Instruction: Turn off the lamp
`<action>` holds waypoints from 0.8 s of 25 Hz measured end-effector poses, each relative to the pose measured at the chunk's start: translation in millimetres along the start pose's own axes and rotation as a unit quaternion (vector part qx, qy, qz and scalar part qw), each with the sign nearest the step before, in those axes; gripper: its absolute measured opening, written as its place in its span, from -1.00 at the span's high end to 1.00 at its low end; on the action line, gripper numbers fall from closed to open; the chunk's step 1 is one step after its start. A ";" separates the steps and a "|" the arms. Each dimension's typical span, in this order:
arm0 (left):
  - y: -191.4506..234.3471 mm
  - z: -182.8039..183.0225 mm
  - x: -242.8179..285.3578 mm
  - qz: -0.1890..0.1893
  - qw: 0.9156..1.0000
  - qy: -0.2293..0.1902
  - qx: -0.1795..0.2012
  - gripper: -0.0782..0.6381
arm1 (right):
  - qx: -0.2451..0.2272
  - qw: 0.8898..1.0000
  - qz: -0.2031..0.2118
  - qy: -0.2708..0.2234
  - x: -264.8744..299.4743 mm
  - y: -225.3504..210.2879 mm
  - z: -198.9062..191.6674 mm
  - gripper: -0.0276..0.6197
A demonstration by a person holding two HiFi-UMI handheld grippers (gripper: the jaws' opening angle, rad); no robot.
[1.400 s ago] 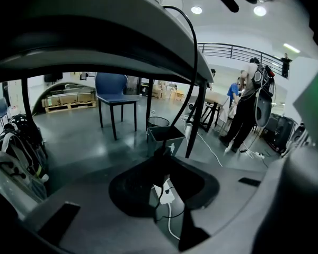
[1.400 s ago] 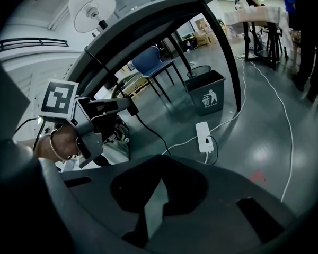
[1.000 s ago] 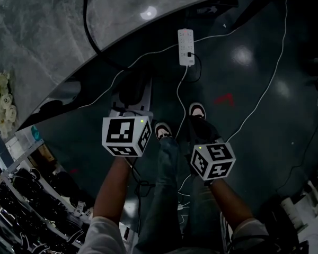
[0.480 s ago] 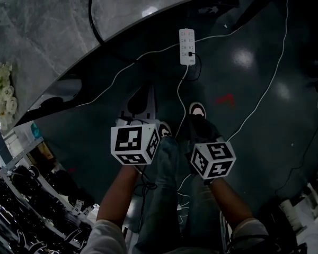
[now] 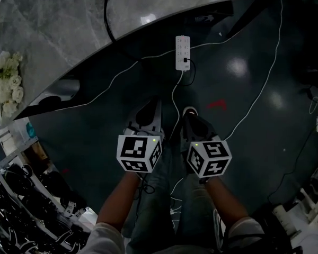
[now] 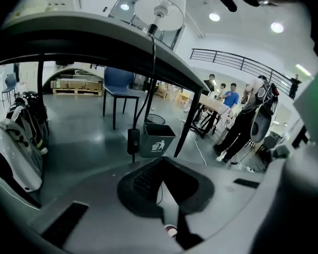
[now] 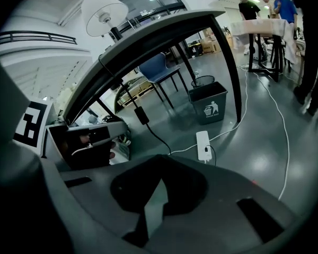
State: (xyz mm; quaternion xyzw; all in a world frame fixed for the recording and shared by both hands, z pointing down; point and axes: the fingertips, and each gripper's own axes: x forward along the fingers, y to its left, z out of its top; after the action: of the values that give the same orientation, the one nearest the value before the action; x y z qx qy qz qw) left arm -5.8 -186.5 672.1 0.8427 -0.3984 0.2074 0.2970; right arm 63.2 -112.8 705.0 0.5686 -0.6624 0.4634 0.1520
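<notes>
The left gripper [image 5: 152, 106] and the right gripper [image 5: 189, 114] are both squeezed closed and empty, over the floor [image 5: 249, 115] by the counter [image 5: 47, 25] with the lamp [image 6: 160, 5].

Seen from below, the tabletop [image 6: 95, 36] hides the base of the lamp [image 6: 160, 7] from both your gripper views. The switch box [image 6: 132, 141] on its cord [image 6: 154, 49] is too small to read. From your head, a black cable [image 5: 109, 20] runs off the far edge.
</notes>
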 end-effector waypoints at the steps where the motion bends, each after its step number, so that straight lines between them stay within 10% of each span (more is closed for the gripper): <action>1: -3.6 5.6 -4.6 -0.001 1.000 -0.003 0.002 0.76 | 0.000 1.000 0.000 -0.003 -5.0 2.4 4.4 0.92; 20: -56.9 104.1 -113.2 0.005 0.999 -0.036 0.022 0.76 | -0.037 0.998 0.023 -0.048 -99.2 84.7 106.5 0.92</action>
State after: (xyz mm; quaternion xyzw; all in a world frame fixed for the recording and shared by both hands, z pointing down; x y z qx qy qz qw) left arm -16.4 -165.0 509.9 0.8538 -0.4082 0.1874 0.2632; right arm 52.6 -142.4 539.6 0.5690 -0.6983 0.4143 0.1302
